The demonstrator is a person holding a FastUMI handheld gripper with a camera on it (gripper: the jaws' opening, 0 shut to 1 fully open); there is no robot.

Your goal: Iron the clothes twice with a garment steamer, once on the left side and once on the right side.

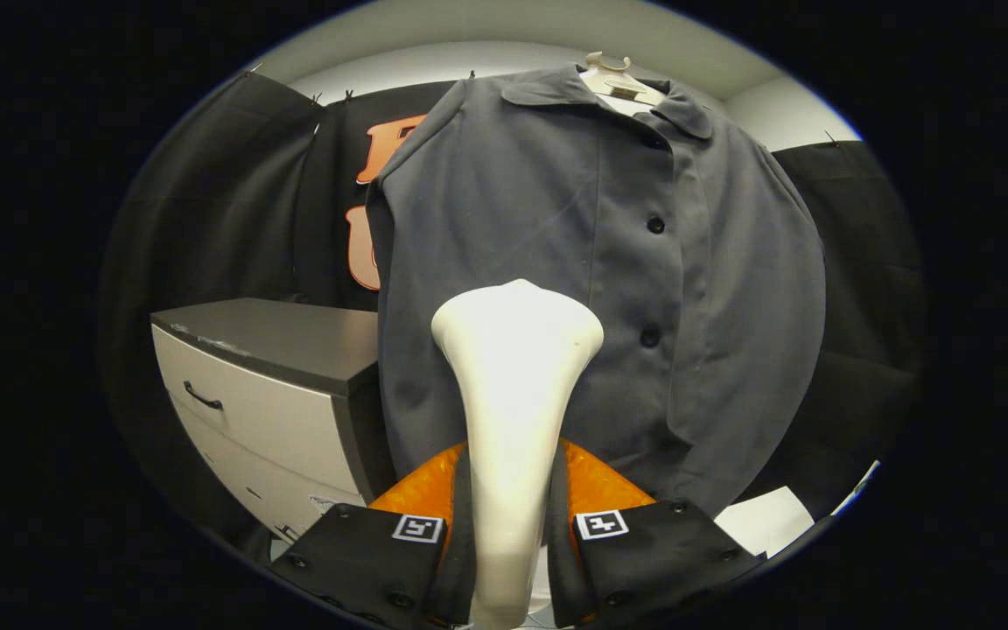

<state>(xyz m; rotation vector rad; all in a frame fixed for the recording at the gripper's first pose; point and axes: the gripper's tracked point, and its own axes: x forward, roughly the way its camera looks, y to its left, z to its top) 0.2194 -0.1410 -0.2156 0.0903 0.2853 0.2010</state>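
A grey button-up shirt (556, 227) hangs on a pale hanger (613, 80) against the booth's black wall. My gripper (511, 516) is shut on the white garment steamer (514, 385), both fingers pressing on its handle. The steamer's broad head points away from me and sits over the shirt's left half, beside the button row (653, 280). Whether the head touches the cloth cannot be told from here.
A grey-topped chest of drawers (268, 385) with dark handles stands to the left of the shirt, close to its hem. Black cloth (854, 289) covers the wall behind and to the right. A white sheet (766, 518) lies low beyond the right finger.
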